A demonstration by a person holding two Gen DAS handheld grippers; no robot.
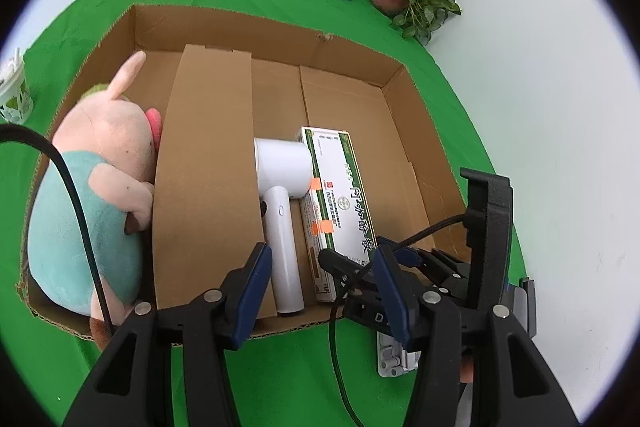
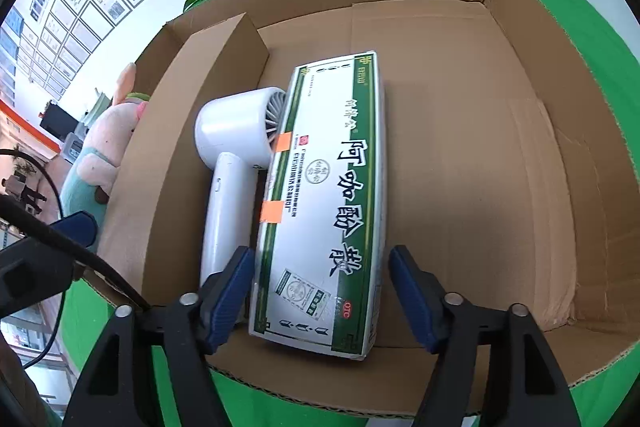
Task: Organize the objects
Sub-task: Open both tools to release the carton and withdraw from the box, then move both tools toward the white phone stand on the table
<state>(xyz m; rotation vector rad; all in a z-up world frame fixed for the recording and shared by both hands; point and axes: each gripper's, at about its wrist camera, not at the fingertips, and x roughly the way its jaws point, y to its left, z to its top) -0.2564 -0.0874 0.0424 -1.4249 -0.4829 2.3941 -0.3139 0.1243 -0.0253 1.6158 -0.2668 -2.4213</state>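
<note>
Right tongs [image 2: 322, 291], spread and straddling the near end of the medicine box [image 2: 320, 203], whose long axis runs toward 12 o'clock inside the cardboard tray [image 2: 520, 27]; left tongs [image 1: 324, 291] part-open, empty.

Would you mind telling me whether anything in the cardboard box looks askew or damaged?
The green-and-white carton lies askew, one long edge propped on the white hair dryer. The cardboard box has a small tear in its far rim.

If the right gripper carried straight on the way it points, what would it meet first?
Most likely the green-and-white medicine box, which lies between the right gripper's open jaws on the floor of the cardboard box. Depth is unclear, but nothing else shows in that line.
</note>
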